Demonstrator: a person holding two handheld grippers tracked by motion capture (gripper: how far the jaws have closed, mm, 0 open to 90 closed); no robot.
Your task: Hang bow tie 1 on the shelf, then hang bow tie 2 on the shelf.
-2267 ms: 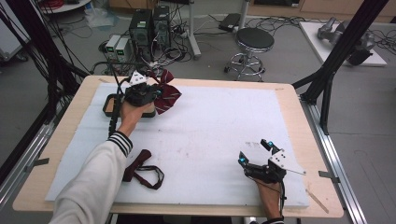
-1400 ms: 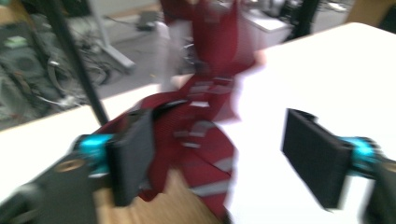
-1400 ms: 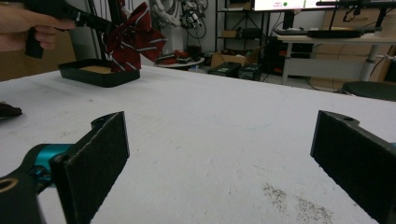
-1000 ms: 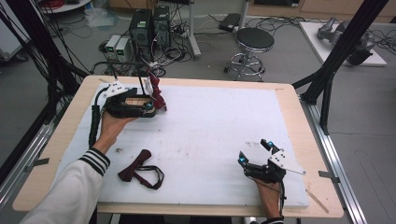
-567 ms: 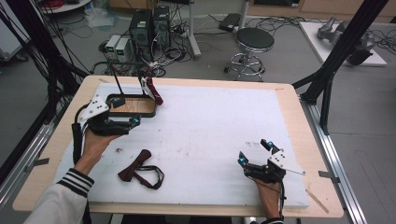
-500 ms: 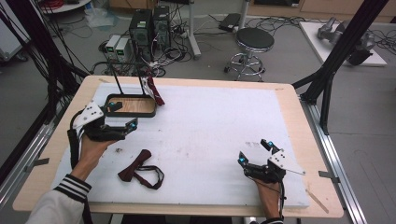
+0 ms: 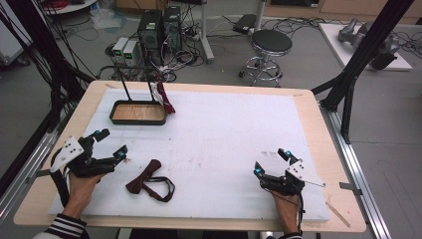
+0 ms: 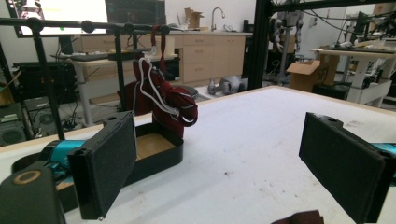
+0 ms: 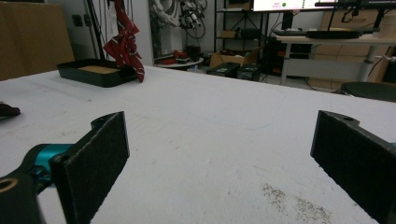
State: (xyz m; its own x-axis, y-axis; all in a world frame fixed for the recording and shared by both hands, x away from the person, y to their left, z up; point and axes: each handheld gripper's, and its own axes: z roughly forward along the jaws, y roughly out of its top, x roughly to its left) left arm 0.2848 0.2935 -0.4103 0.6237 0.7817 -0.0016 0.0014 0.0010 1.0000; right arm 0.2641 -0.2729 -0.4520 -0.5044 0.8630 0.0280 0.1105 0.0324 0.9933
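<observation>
No words, numbers, brand marks or signs can be read anywhere in these views. The monitor (image 8: 65, 9) at about eleven o'clock in the left gripper view glows with a bright screen, but whatever it carries is too blurred to make out. The same holds for the monitor (image 9: 285, 4) at about one o'clock in the right gripper view. The cardboard box (image 8: 306, 74) at about two o'clock in the left gripper view bears no print that can be told. The computer towers (image 7: 159, 27) beyond the tabletop, at about eleven o'clock in the high view, show no legible label.
</observation>
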